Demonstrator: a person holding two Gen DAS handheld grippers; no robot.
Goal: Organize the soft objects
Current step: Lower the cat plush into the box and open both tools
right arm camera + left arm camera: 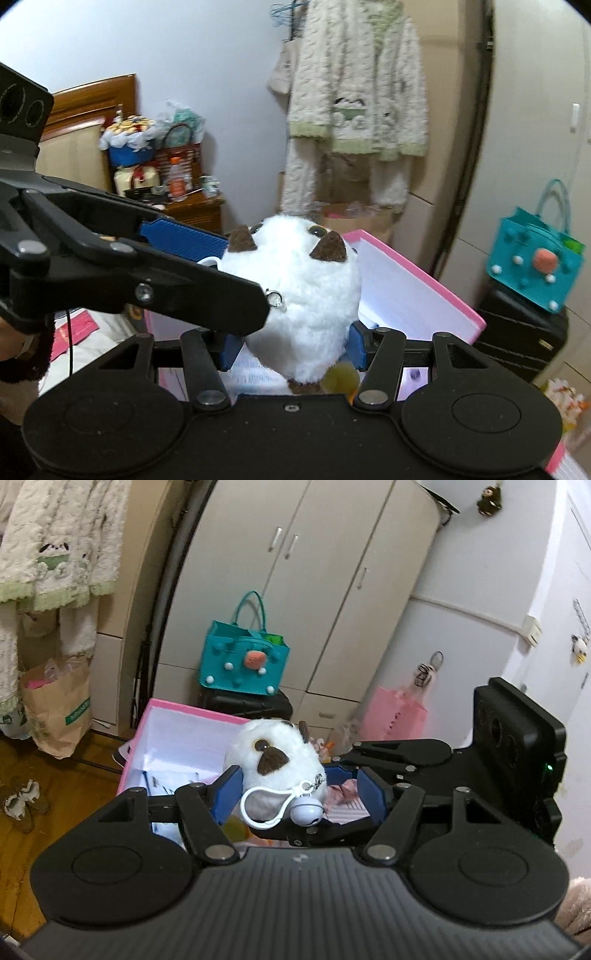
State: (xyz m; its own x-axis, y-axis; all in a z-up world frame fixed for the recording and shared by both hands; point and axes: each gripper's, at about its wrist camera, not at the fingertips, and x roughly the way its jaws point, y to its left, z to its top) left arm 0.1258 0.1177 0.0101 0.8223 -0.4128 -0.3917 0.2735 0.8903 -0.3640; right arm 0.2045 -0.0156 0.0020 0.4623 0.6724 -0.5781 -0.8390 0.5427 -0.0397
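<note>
Plush toy (275,760), white with brown ears, hangs above the pink box (173,716), over its near edge. At its left the left gripper (295,794) stands with jaws spread around it, one pad (227,794) touching. The right gripper (293,349) pinches its lower body, a white clip (264,805) dangling.

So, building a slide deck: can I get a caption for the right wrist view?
Right tool grips a white plush toy above a pink box, left tool alongside.
</note>
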